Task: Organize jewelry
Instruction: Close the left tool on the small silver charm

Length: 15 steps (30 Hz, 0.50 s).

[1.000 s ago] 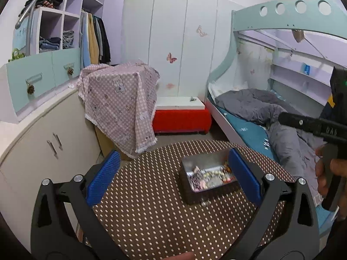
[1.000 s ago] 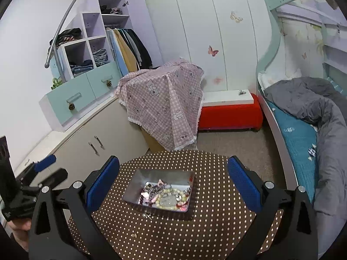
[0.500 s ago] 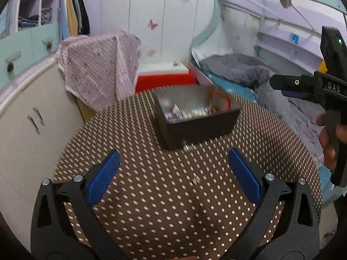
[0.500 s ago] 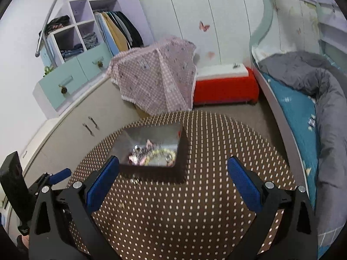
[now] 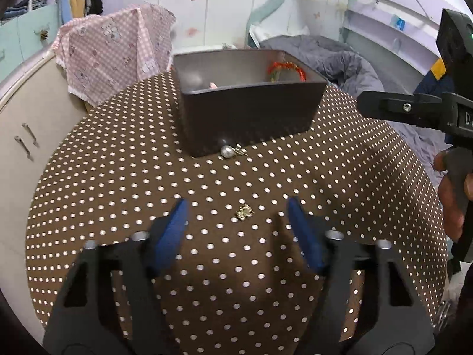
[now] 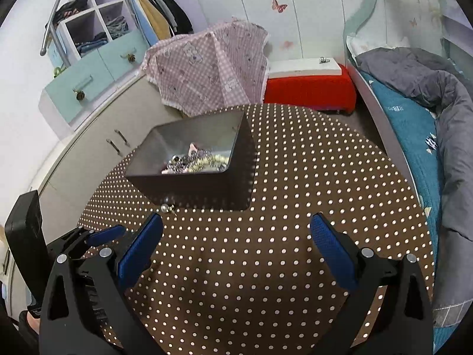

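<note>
A round table under a brown cloth with white polka dots (image 5: 118, 177) fills the middle of the room. On its far half sits a dark rectangular metal box (image 5: 248, 118), open at the top, holding a tangle of jewelry: a red beaded bracelet (image 5: 286, 68) leans against its inner wall in the left wrist view, and a heap of silver chains and pale beads (image 6: 195, 162) lies on its floor in the right wrist view.

The left gripper (image 5: 236, 222), black with blue pads, is low over the near part of the cloth, its jaws apart and holding nothing. The right gripper (image 6: 233, 248), of the same make, hangs over the table from the other side, jaws spread wide and likewise empty.

Two loose pieces lie on the cloth. A small silver pearl-like earring with a gold fitting (image 5: 229, 151) rests just against the foot of the box's near wall. A tiny gold trinket (image 5: 244, 212) lies well apart from the box, between the left gripper's two blue fingers and just ahead of their tips.
</note>
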Motion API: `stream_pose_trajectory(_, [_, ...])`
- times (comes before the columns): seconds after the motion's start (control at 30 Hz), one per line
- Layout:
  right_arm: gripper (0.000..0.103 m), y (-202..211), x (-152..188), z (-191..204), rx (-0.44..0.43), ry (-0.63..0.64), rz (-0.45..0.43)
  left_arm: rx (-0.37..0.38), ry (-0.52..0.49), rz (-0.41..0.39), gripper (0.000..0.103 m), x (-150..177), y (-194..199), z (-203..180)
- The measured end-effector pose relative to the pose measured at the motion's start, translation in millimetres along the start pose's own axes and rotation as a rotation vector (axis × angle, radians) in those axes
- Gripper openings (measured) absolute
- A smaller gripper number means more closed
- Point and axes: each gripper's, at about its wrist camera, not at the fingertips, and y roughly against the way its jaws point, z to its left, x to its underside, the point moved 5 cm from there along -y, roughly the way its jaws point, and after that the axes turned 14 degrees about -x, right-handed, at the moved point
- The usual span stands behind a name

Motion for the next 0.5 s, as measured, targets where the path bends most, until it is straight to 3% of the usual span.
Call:
stream_pose_trajectory(0.13, [0.096,-8.8,6.0,0.1,0.011,0.006,0.025,0.015,-0.012,0.017,0.027,2.3,-7.4,-4.6])
stream_pose_trajectory(0.17, [0.096,-11.1,6.1,0.3,0.012,0.006,0.029,0.024,-0.010,0.017,0.013,1.9,-7.3,-4.2])
stream_pose_trajectory(0.3, [0.096,-25.0,12.0,6.1,0.019,0.019,0.056,0.059,0.020,0.019,0.012,2.2,-6.6,0.9])
stream_pose_trajectory(0.5, [0.095,-52.4,19.0,29.7,-0.007,0.069,0.096,0.020,0.081,-0.004,0.012,2.5,0.8,28.0])
